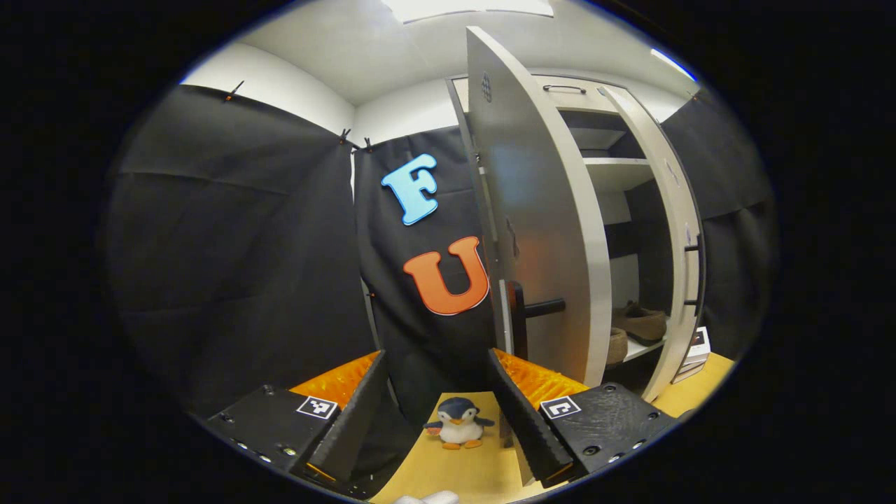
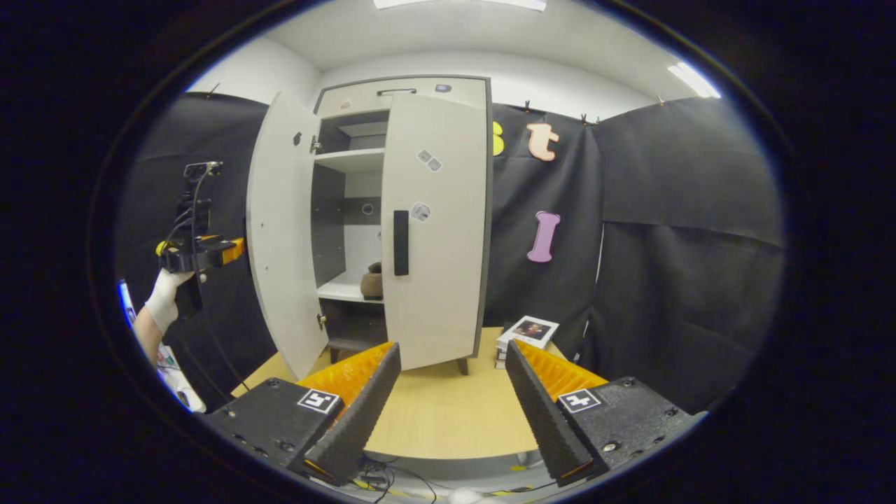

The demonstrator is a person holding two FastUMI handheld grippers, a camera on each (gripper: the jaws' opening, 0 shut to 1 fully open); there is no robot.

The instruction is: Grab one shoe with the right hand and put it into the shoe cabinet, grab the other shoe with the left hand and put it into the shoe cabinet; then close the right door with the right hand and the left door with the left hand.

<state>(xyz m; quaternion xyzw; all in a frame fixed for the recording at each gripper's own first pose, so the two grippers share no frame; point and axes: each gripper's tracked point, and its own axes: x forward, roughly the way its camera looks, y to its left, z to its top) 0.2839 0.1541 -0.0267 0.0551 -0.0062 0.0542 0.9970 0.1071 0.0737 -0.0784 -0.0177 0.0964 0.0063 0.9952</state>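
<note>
The white shoe cabinet [image 2: 402, 87] stands on the wooden table. Its left door [image 2: 283, 231] hangs wide open, while the right door [image 2: 434, 231] looks shut or nearly so. Two brown shoes [image 1: 640, 323] rest on a lower shelf inside; one shoe [image 2: 372, 281] shows through the gap. My left gripper [image 1: 437, 406] is open and holds nothing, just outside the left door [image 1: 539, 210], close to its dark handle [image 1: 542, 308]. A gloved hand holds that left gripper [image 2: 199, 252] beside the open door. My right gripper [image 2: 451, 399] is open with nothing in it, back from the cabinet front.
A small penguin plush [image 1: 458, 423] sits on the table [image 2: 434, 420] ahead of the left gripper. A stack of books [image 2: 528, 332] lies right of the cabinet. Black cloth walls close in on all sides. Cables run along the table's near edge.
</note>
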